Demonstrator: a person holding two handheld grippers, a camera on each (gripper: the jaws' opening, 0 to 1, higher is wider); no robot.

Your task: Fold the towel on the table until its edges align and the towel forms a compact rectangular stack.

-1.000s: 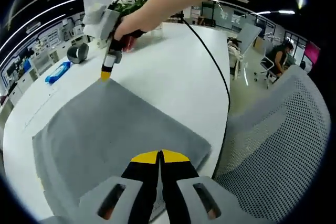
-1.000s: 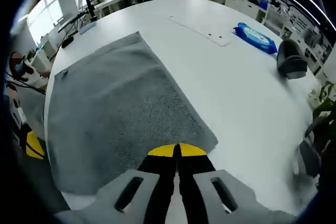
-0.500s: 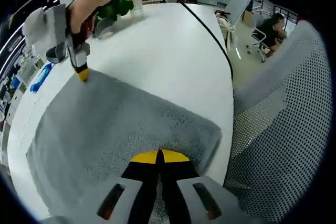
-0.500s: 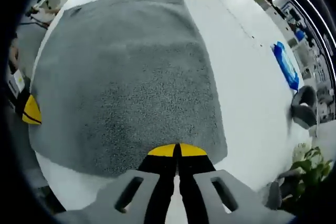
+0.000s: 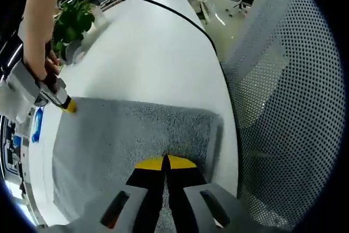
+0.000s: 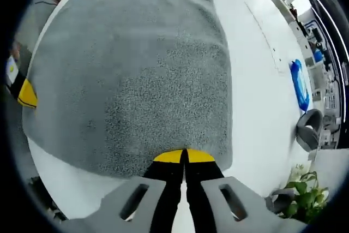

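Left gripper view shows your left gripper (image 5: 165, 162) pinched shut on the near edge of the grey towel (image 5: 131, 135), which lies flat on the white table (image 5: 147, 42). At 9 o'clock your right gripper (image 5: 66, 104) bites a far corner. Right gripper view shows its jaws closed on the towel (image 6: 136, 75) edge, with a blue pack (image 6: 298, 84) at 3 o'clock.
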